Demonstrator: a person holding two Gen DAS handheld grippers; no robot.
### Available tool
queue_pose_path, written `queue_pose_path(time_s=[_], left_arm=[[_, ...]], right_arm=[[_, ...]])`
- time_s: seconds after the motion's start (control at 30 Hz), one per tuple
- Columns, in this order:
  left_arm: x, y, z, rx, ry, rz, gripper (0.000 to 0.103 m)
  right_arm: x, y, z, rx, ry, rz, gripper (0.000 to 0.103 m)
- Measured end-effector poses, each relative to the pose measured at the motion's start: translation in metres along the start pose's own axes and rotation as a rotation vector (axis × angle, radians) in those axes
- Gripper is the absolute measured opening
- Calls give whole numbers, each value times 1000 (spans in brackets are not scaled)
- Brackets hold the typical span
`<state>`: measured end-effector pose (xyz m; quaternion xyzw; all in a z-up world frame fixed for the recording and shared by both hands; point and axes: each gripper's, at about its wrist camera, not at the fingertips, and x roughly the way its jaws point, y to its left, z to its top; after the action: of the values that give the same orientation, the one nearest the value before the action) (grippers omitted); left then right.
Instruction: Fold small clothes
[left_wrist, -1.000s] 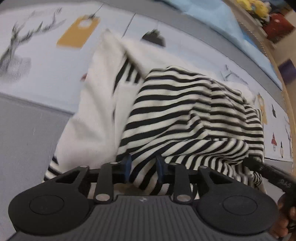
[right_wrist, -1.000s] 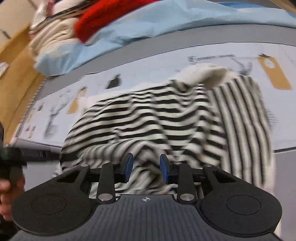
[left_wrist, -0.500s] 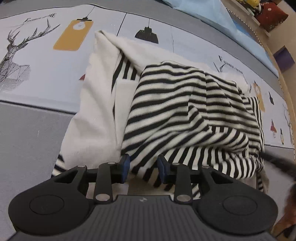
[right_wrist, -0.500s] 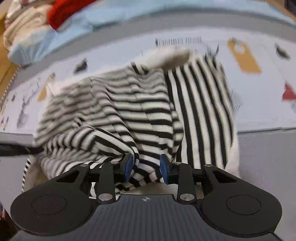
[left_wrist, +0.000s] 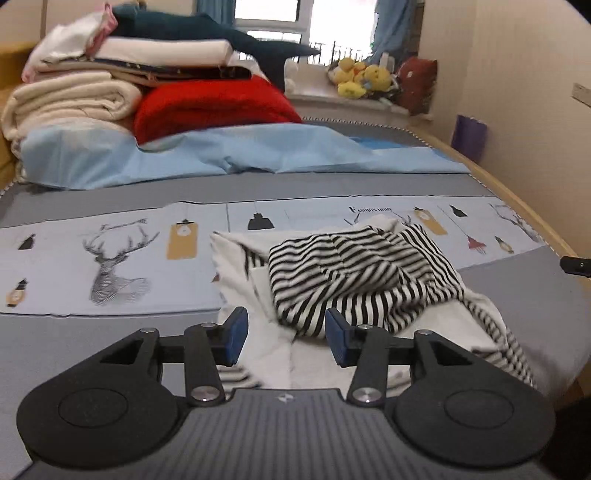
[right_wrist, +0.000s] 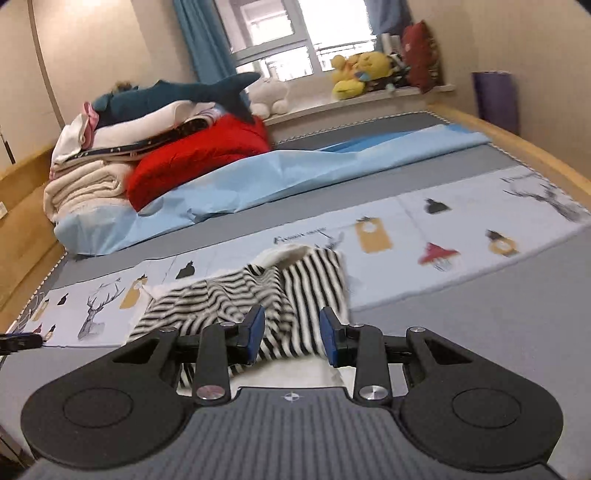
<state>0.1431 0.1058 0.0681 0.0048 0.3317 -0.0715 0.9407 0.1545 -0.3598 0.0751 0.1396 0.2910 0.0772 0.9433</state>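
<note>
A small black-and-white striped garment (left_wrist: 362, 273) lies crumpled on the bed, its white inner side (left_wrist: 236, 266) spread out under the folded-over striped part. It also shows in the right wrist view (right_wrist: 258, 299). My left gripper (left_wrist: 282, 334) is open and empty, just in front of the garment's near edge. My right gripper (right_wrist: 291, 332) is open and empty, at the garment's near edge on the other side. The tip of the right gripper (left_wrist: 576, 266) shows at the right edge of the left wrist view.
The bed has a grey cover with a printed strip of deer and lamps (left_wrist: 118, 254). A light blue sheet (left_wrist: 258, 151), a red blanket (left_wrist: 214, 107) and a stack of folded bedding (left_wrist: 74, 96) lie at the far end. The wooden bed edge (left_wrist: 535, 218) runs along the right.
Both grippers have let go of the striped garment, opened and pulled back and up. The garment now lies loose on the bed with its striped part folded over.
</note>
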Motion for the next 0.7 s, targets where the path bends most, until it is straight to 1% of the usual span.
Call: queue_pose_path(time_s=[0.03, 0.07, 0.1, 0.13, 0.2, 0.23, 0.27, 0.3, 0.33, 0.4, 0.5, 0.6, 0.7], left_arm=[[-7, 3, -10, -25, -1, -9, 49], [-13, 7, -23, -71, 2, -21, 48], [-17, 12, -39, -139, 10, -34, 44], [-20, 16, -51, -196, 23, -40, 38], [-20, 21, -71, -309, 68, -66, 37], [-20, 21, -77, -339, 78, -74, 37], [-18, 22, -82, -346, 99, -73, 37], [-17, 19, -86, -334, 123, -55, 37], [-16, 18, -87, -322, 131, -42, 37], [-16, 16, -89, -306, 150, -42, 37], [-10, 22, -94, -345, 186, -46, 37], [1, 28, -104, -398, 247, -42, 37], [14, 33, -113, -435, 313, -18, 37]], right_arm=[[-12, -5, -9, 3, -7, -4, 35], [-25, -12, -21, 9, -18, -15, 35], [-30, -15, -29, 22, -23, -32, 35], [-38, -20, -36, 53, -28, -69, 35], [-51, -26, -48, 111, -90, -97, 35], [-55, -29, -53, 137, -95, -99, 35], [-57, -32, -58, 160, -87, -103, 35], [-57, -34, -63, 176, -76, -106, 35], [-57, -36, -67, 192, -56, -105, 35], [-54, -39, -74, 211, -19, -100, 35], [-48, -40, -83, 217, 41, -91, 35], [-44, -42, -93, 236, 100, -93, 35], [-29, -47, -103, 258, 191, -86, 35]])
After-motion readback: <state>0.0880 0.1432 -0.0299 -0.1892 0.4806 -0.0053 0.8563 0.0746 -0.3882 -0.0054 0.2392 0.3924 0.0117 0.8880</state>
